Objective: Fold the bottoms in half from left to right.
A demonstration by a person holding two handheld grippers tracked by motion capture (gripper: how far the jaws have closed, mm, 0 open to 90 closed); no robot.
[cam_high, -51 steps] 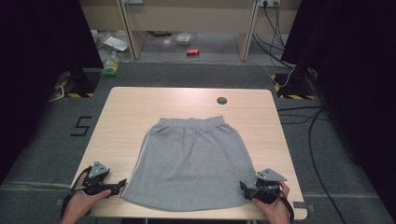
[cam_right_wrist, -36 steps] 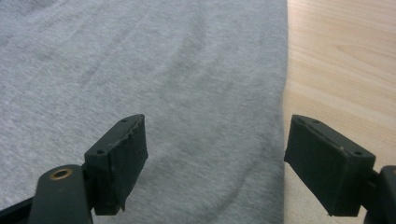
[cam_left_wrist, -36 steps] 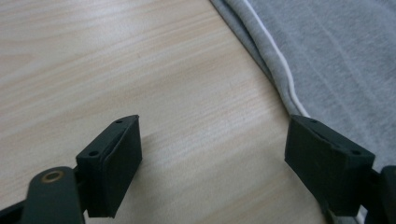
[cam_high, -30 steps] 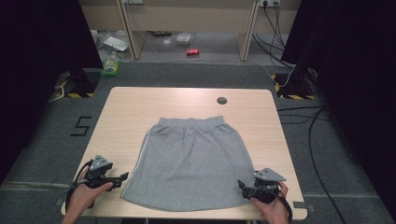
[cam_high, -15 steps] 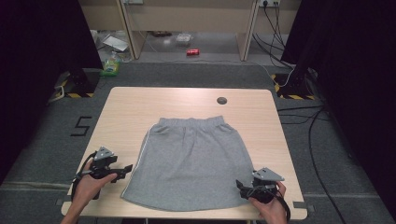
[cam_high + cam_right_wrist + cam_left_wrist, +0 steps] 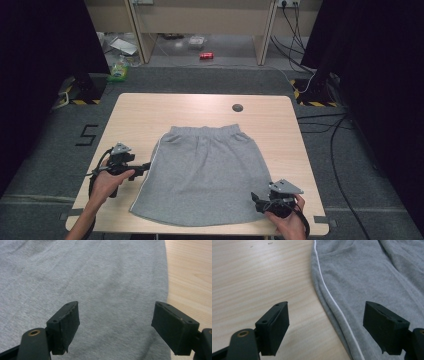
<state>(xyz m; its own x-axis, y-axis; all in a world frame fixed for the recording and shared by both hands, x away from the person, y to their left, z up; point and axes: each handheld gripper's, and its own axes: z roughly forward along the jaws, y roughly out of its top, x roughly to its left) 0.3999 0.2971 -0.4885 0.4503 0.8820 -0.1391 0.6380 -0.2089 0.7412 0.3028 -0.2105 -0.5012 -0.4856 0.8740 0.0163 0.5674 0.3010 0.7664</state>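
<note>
A grey skirt [image 6: 205, 172] lies flat on the wooden table [image 6: 150, 112], waistband toward the far side, a white stripe [image 6: 332, 297] running down its left seam. My left gripper [image 6: 144, 167] stands open at the skirt's left edge, about halfway along the seam; in the left gripper view [image 6: 325, 327] its jaws straddle the seam and stripe. My right gripper [image 6: 256, 199] is open over the skirt's near right corner; in the right gripper view [image 6: 115, 325] grey fabric [image 6: 100, 285] lies between its jaws, with bare table on the right.
A small dark round hole [image 6: 237, 107] marks the table's far side. Beyond the table on the floor lie a red can [image 6: 206, 55], a green packet [image 6: 118, 72] and cables [image 6: 320, 120]. Bare wood flanks the skirt on both sides.
My left gripper has moved forward and right, from the table's near left corner up to the skirt's left seam. My right gripper has shifted slightly toward the near edge.
</note>
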